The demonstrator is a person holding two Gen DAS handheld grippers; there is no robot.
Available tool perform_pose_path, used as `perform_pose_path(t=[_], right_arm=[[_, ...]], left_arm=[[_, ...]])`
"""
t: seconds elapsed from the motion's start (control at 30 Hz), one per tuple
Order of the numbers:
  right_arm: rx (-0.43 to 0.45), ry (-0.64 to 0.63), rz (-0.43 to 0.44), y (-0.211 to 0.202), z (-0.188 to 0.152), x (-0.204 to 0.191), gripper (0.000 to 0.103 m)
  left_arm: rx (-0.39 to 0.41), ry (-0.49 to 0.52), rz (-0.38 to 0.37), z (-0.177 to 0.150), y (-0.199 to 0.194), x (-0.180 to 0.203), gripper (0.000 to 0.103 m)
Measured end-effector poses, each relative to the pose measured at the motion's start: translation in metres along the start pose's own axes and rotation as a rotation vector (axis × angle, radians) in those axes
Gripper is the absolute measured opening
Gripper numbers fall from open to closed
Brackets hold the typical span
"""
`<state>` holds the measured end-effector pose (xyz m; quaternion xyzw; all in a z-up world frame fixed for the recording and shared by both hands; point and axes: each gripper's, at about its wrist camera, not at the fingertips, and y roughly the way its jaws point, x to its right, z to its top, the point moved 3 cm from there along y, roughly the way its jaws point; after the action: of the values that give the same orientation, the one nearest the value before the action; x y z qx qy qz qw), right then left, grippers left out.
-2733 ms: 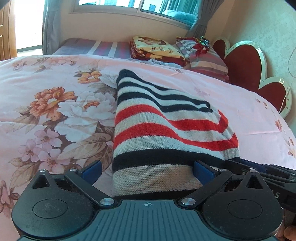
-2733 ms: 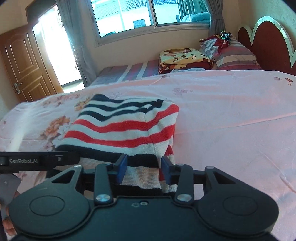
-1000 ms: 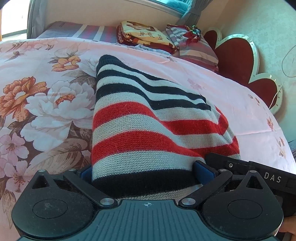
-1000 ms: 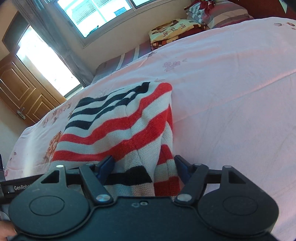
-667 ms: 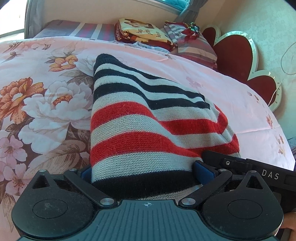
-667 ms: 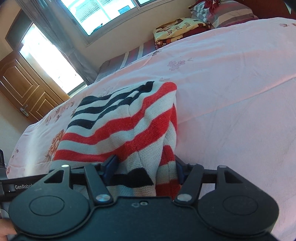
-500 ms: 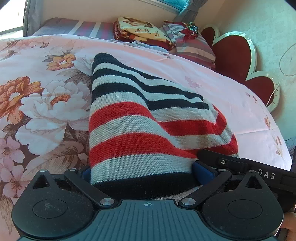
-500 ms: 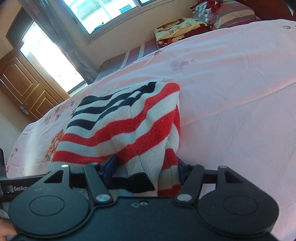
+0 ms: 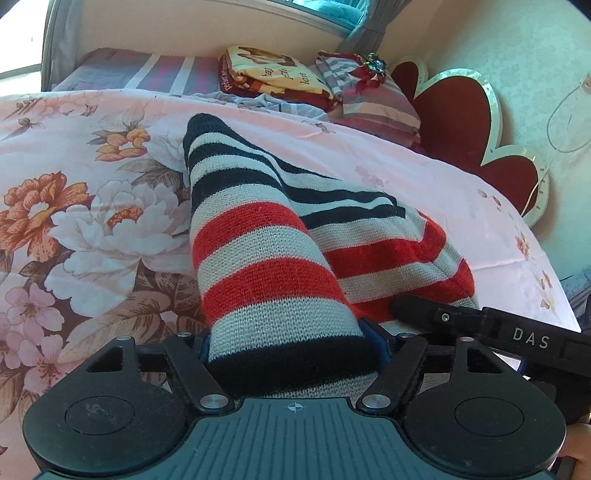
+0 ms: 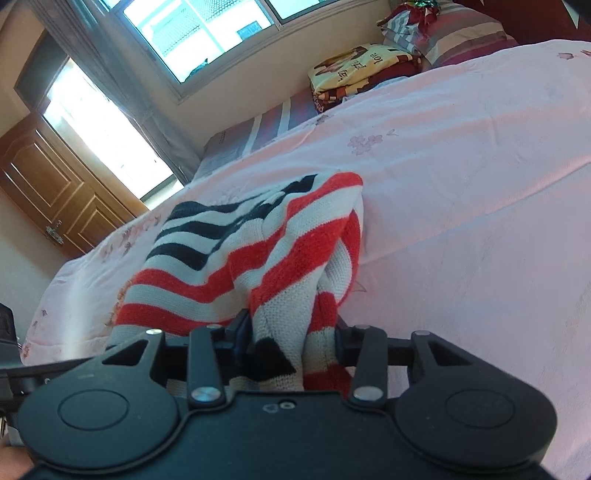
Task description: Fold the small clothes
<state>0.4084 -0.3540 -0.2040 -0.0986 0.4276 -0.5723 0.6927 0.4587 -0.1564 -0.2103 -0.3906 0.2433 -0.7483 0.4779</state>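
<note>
1. Changed since 2.7 s ago: near edge of the red, navy and cream striped knitted garment (image 9: 266, 258) raised off the bed and bunched into a steep ridge; previously spread flat with stripes running level.
2. Changed in the right wrist view: camera tilted, window and door now slanted; garment (image 10: 258, 258) gathered into folds in front of the fingers.
3. Left gripper (image 9: 293, 345): closed onto the navy band at the garment's near edge; blue finger pad (image 9: 376, 341) pressed against the knit on the right side, the other pad mostly hidden by fabric.
4. Right gripper (image 10: 288, 332): clamped narrow on a bunched red and cream fold; fabric filling the whole gap between the fingers.
5. Garment location: far end resting on the pink floral-print bedspread (image 9: 85, 229), near end lifted and held by both grippers; right gripper's black body marked DAS (image 9: 517, 338) just beside the left one, at the garment's right corner.
6. Background, left wrist view: folded yellow and maroon printed blanket (image 9: 273, 75) next to a striped pillow (image 9: 373, 103) at the head of the bed; red scalloped headboard (image 9: 458, 118) behind.
7. Background, right wrist view: brown panelled wooden door (image 10: 55, 188) at left; window (image 10: 221, 29) above the bed.
</note>
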Motion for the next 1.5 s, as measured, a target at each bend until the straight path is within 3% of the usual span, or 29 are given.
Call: perform_pose_path(t=[0.2, 0.37, 0.57, 0.73, 1.03, 1.23, 1.3, 1.4, 1.5], right_arm=[[0.026, -0.014, 0.076, -0.017, 0.003, -0.031, 0.037], [0.033, -0.019, 0.147, -0.020, -0.002, -0.059, 0.037], [0.030, 0.010, 0.231, -0.003, -0.016, -0.111, 0.037], [0.029, 0.004, 0.266, 0.022, -0.034, -0.172, 0.037], [0.025, 0.013, 0.243, 0.088, -0.082, -0.273, 0.036], [0.022, 0.007, 0.125, 0.126, -0.097, -0.286, 0.035], [0.004, -0.009, 0.065, 0.135, -0.095, -0.278, 0.035], [-0.010, -0.089, 0.005, 0.141, -0.107, -0.278, 0.039], [0.001, -0.027, 0.001, 0.133, -0.105, -0.276, 0.040]], left_arm=[[0.025, -0.006, -0.009, 0.002, -0.030, -0.001, 0.069], [0.055, -0.004, 0.031, 0.001, -0.063, -0.024, 0.069], [0.091, -0.004, 0.088, 0.002, -0.112, -0.082, 0.069], [0.120, -0.003, 0.100, 0.009, -0.146, -0.155, 0.069], [0.126, -0.005, 0.101, 0.017, -0.166, -0.292, 0.069], [0.103, -0.079, 0.108, -0.005, -0.146, -0.356, 0.072], [0.119, -0.110, 0.086, -0.016, -0.144, -0.364, 0.086], [0.126, -0.123, 0.082, -0.020, -0.143, -0.362, 0.086], [0.172, -0.079, 0.115, -0.011, -0.159, -0.354, 0.086]])
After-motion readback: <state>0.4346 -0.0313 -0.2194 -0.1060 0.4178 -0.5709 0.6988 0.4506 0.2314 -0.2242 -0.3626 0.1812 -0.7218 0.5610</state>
